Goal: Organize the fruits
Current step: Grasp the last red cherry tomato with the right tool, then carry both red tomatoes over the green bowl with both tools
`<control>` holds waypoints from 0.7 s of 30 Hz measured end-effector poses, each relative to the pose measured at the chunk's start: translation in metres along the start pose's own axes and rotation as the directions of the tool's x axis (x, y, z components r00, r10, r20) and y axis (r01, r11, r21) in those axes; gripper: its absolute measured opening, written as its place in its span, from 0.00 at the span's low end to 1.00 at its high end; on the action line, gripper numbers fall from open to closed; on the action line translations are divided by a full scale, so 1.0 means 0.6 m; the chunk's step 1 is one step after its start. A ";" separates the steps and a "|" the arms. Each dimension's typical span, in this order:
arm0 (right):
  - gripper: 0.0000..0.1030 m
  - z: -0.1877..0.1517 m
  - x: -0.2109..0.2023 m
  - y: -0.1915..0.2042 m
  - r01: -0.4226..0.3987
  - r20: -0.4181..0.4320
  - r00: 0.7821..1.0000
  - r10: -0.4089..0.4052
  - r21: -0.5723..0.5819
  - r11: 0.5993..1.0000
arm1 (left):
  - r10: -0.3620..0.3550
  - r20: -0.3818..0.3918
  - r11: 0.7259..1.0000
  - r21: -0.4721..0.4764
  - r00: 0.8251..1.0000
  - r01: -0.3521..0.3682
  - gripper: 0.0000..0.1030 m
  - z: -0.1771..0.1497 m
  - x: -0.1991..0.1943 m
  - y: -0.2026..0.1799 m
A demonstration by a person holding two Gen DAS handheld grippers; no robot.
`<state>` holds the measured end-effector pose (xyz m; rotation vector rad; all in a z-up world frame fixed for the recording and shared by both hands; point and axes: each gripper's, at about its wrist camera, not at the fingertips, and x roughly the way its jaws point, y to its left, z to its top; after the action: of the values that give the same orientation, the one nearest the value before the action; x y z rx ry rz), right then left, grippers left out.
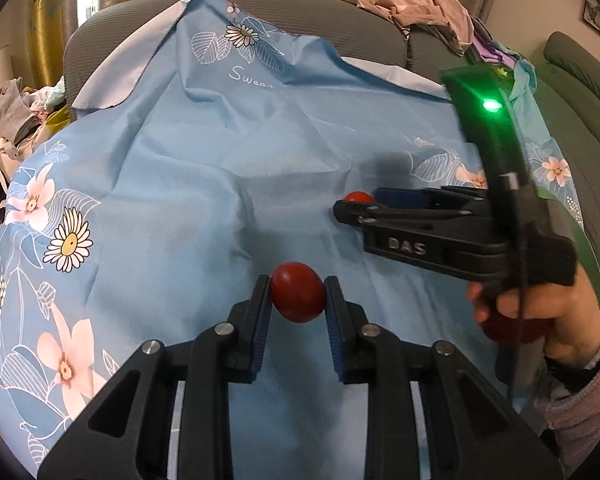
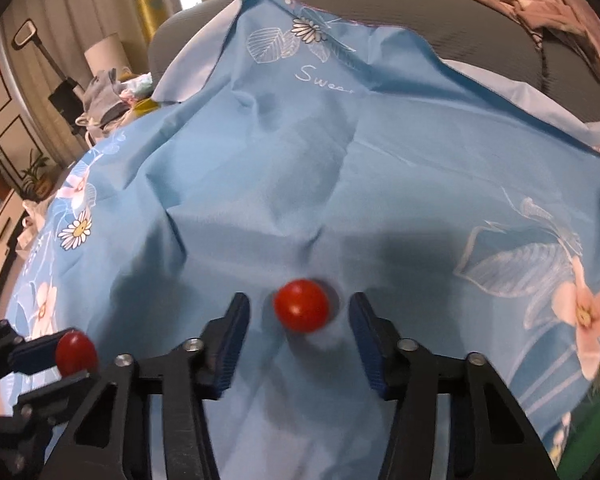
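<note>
My left gripper is shut on a dark red oval fruit, held just above the blue flowered cloth. From the right wrist view that same gripper and its fruit show at the lower left. A brighter red round fruit lies on the cloth between the fingers of my right gripper, with a gap on each side, so the jaws stand open around it. In the left wrist view the right gripper reaches in from the right, and the round fruit peeks out behind its near finger.
The cloth drapes over a grey sofa and rises in folds at the back. Pink clothes are heaped on the backrest, and more laundry lies at the left. A person's hand holds the right gripper's handle.
</note>
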<state>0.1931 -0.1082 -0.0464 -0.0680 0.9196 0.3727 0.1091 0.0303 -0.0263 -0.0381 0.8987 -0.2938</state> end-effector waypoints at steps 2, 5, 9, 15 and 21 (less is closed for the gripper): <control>0.30 0.001 0.012 0.002 0.011 -0.020 1.000 -0.011 -0.009 1.000 | -0.002 -0.001 1.000 -0.001 1.000 0.002 0.25 0.000 0.001 0.000; 0.30 -0.002 0.011 0.004 0.007 -0.023 1.000 -0.008 -0.021 1.000 | 0.003 -0.002 1.000 0.004 1.000 -0.003 0.25 0.000 0.000 -0.002; 0.30 -0.010 -0.014 0.004 -0.027 -0.012 1.000 0.027 -0.012 1.000 | 0.009 0.000 1.000 0.016 1.000 -0.009 0.25 -0.001 -0.007 -0.009; 0.30 -0.043 -0.082 0.009 -0.081 0.027 0.996 0.081 0.000 0.997 | 0.009 0.009 0.999 0.041 1.000 -0.009 0.25 -0.007 -0.026 -0.031; 0.30 -0.078 -0.160 0.009 -0.117 0.090 0.989 0.115 0.018 0.993 | 0.010 0.021 0.997 0.073 1.000 -0.011 0.25 -0.019 -0.055 -0.059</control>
<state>0.1031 -0.1408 0.0009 0.0236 0.8414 0.4699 0.0726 0.0061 -0.0028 0.0308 0.8666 -0.3158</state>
